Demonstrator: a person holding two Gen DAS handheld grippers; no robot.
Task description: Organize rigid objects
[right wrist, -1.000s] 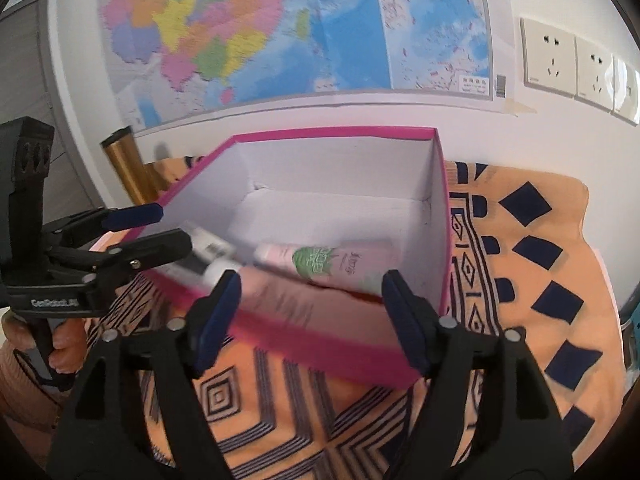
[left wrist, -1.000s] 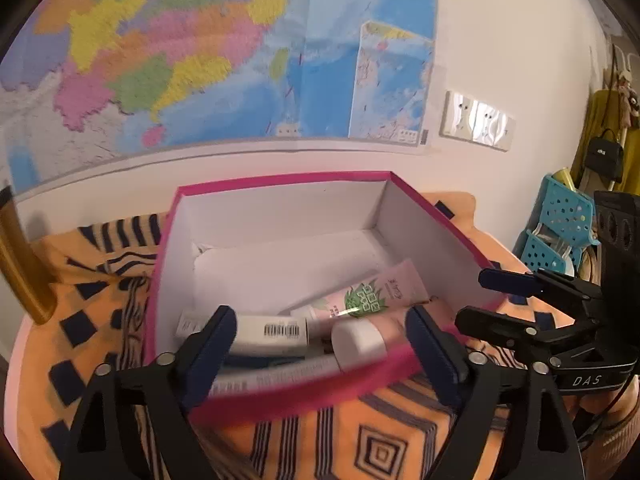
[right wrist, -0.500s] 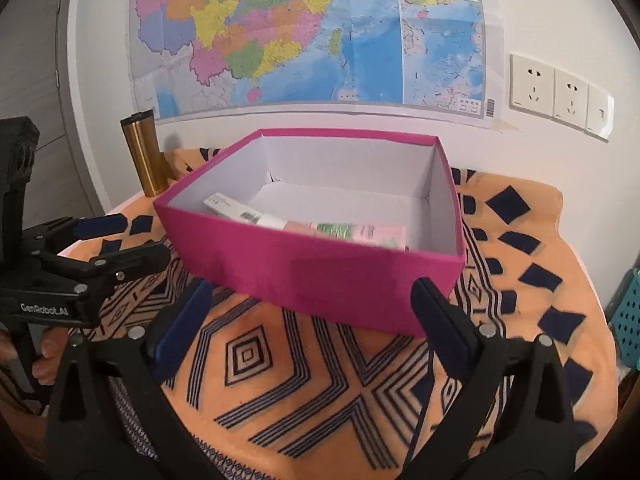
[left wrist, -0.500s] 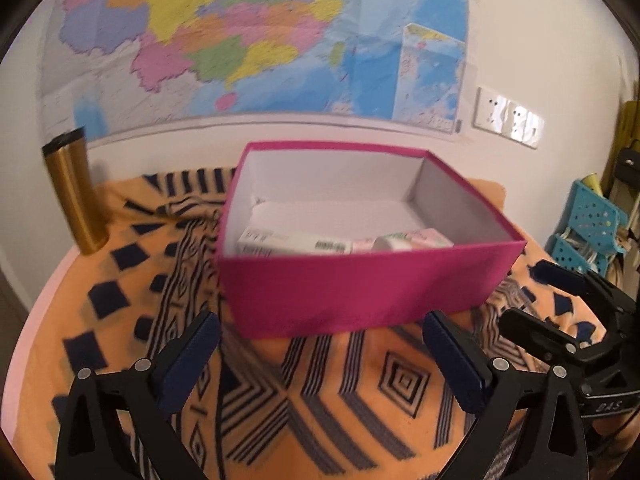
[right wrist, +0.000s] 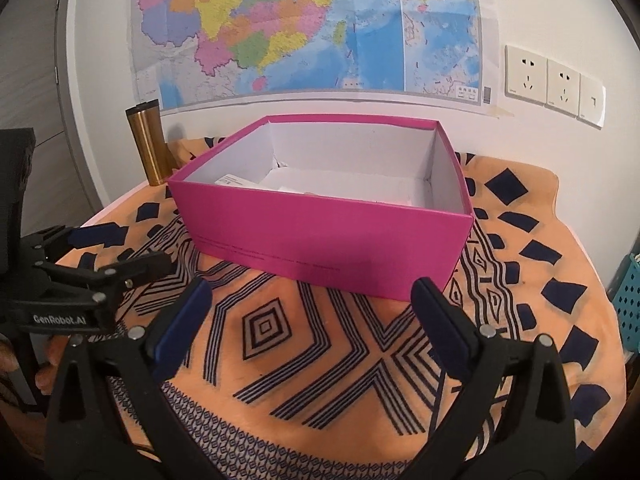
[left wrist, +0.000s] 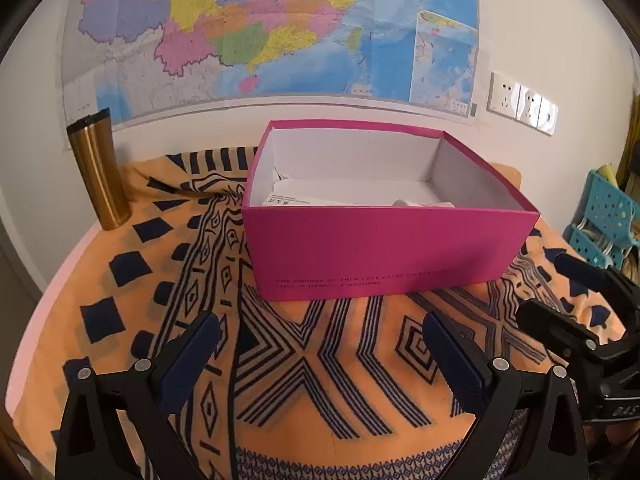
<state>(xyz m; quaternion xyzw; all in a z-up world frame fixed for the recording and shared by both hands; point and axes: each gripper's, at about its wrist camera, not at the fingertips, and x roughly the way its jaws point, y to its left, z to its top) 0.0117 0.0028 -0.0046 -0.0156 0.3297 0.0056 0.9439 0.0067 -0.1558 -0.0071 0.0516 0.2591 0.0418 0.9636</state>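
While both my claws hang spread and empty over the patterned cloth (left wrist: 320,364), the pink box (left wrist: 384,252) sits just ahead of the left claw (left wrist: 320,354) and right claw (right wrist: 308,320), white cartons (left wrist: 286,201) low inside.

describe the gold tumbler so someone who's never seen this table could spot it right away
Start at the big map on the wall, then drop to the table under its lower left corner. The gold tumbler stands upright there, left of the pink box and apart from it. It is the only tall metallic cylinder, with a dark lid.
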